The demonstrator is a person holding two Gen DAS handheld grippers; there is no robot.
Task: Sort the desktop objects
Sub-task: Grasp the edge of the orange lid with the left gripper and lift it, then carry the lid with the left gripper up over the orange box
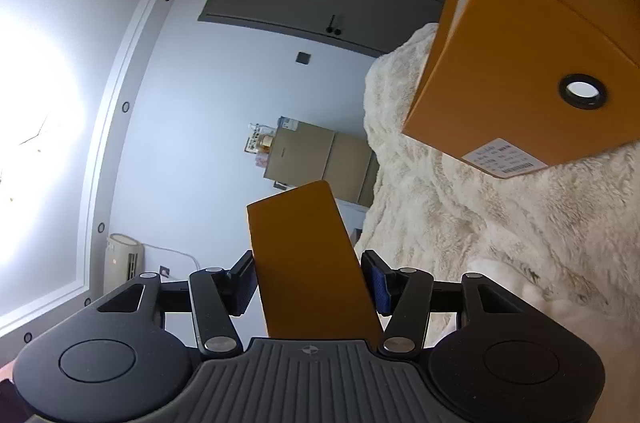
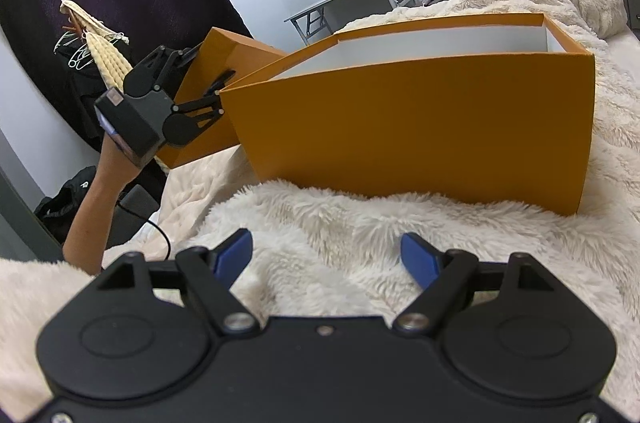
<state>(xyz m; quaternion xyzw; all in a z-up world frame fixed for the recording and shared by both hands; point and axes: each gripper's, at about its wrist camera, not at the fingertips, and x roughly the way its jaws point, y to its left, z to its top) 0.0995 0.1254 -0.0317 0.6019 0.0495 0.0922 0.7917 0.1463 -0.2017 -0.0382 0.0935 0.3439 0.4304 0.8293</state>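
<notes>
Left wrist view: my left gripper (image 1: 308,281) is clamped on the orange lid (image 1: 308,263), both blue pads pressed against its side edges. The lid stands out ahead of the fingers, held off the bedding. The orange box (image 1: 520,63) sits to the upper right on the fleece blanket (image 1: 480,223), a round eyelet and a barcode label showing on its end wall. Lid and box are apart in this view.

Right wrist view: my right gripper (image 2: 326,257) hangs open and empty over the blanket (image 2: 320,215), just short of the box's long wall (image 2: 420,127). The box is open, its white interior showing; no contents can be made out from this angle. My left gripper (image 2: 176,91) appears at the far left end of the box, holding the lid (image 2: 216,63) tilted, close to the box's corner; contact cannot be confirmed.

Assessment: the lid-handling step is in hand. The next move, I judge, calls for squaring the lid over the rim while the right gripper steadies the box wall.
</notes>
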